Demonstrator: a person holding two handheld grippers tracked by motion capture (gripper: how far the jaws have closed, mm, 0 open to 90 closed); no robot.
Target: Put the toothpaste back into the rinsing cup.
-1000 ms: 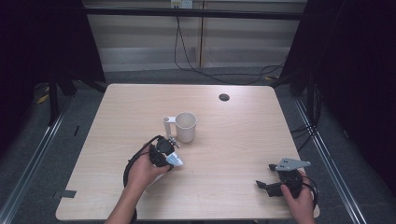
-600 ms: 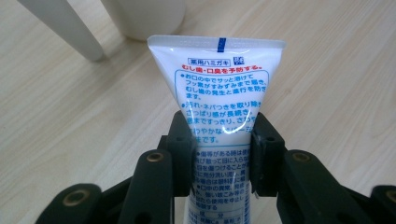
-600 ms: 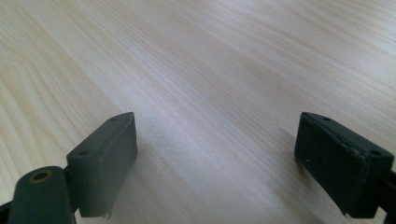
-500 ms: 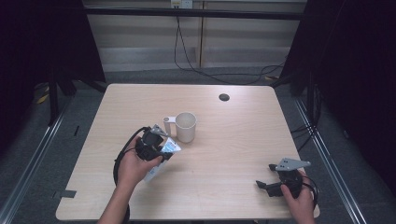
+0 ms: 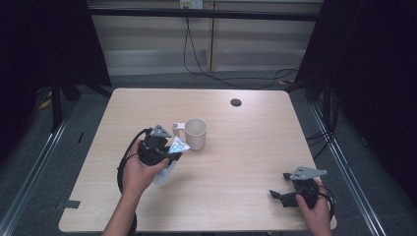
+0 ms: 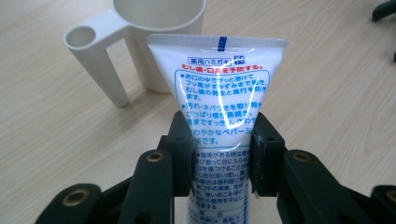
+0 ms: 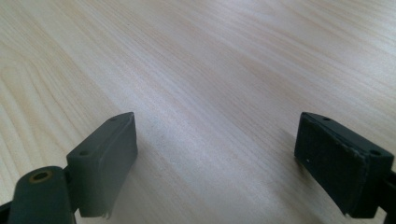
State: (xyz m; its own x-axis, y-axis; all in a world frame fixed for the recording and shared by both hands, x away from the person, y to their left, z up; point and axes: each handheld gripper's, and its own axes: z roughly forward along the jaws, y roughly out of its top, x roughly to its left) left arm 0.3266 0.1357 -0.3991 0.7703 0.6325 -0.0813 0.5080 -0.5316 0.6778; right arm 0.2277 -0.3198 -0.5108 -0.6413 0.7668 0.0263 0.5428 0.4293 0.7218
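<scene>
Pinching a toothpaste tube (image 6: pixel 223 98), the left gripper (image 5: pixel 158 149) has swung closer to the cup (image 5: pixel 195 133). The right gripper (image 5: pixel 290 194) rests spread on the counter (image 5: pixel 255 147). Insertion looks imminent.

The left gripper (image 5: pixel 169 153) now sits farther left of the white cup (image 5: pixel 195 133) than a second ago, when it lay nearer the person and below the cup. The toothpaste tube (image 6: pixel 223 93) clamped between its jaws has tipped up, its flat crimped end now raised toward the cup's handle (image 6: pixel 95 58), just short of it.
</scene>
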